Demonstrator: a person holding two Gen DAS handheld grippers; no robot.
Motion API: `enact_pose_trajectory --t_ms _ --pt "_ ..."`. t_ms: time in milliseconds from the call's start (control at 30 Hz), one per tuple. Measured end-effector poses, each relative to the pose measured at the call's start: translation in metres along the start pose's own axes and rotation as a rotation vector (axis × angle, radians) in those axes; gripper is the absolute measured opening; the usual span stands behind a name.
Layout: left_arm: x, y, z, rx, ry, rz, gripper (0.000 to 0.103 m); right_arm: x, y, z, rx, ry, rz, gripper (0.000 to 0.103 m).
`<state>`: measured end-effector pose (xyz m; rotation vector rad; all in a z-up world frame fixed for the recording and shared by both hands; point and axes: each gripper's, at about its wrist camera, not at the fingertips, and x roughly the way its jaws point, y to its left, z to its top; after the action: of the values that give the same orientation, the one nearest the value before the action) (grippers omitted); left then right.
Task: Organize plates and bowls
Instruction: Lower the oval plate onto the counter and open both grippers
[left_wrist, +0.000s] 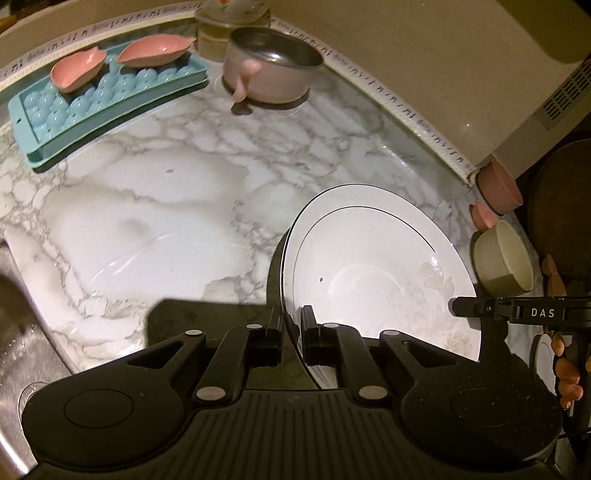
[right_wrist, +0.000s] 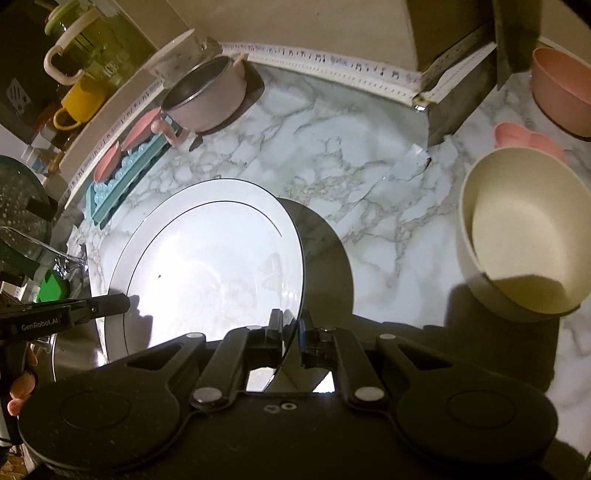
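Observation:
A white plate (left_wrist: 373, 273) (right_wrist: 207, 266), with a thin dark line round its rim and a faint flower print, hangs tilted over the marble counter (left_wrist: 147, 206) and casts a shadow on it. My left gripper (left_wrist: 291, 314) is shut on the plate's left rim. On the opposite rim my right gripper (right_wrist: 291, 319) is shut too. Each view shows the other gripper's tip at the plate's far edge. A cream bowl (left_wrist: 506, 258) (right_wrist: 524, 236) stands to the right, with a pink bowl (left_wrist: 498, 188) (right_wrist: 561, 92) behind it.
A lilac pot (left_wrist: 269, 70) (right_wrist: 207, 96) with a steel inside stands at the back. A blue ice tray (left_wrist: 103, 107) carries two pink fish-shaped dishes (left_wrist: 77, 70). A steel sink (left_wrist: 14, 332) lies at the left. A small pink piece (right_wrist: 524, 138) sits between the bowls.

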<state>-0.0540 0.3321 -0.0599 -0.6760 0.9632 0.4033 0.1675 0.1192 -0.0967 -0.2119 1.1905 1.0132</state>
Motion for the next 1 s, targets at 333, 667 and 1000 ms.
enact_pose_trajectory --t_ms 333,667,1000 --pt "0.008 0.003 -0.006 -0.010 0.013 0.006 0.008 0.014 0.002 -0.001 -0.007 0.027 -0.013 0.007" --pt "0.008 0.003 -0.014 -0.026 0.007 0.003 0.008 0.016 0.004 0.000 0.003 0.016 -0.028 0.007" --pt "0.005 -0.001 -0.019 -0.007 0.001 0.022 0.009 0.001 -0.002 -0.003 0.027 -0.029 -0.054 0.019"
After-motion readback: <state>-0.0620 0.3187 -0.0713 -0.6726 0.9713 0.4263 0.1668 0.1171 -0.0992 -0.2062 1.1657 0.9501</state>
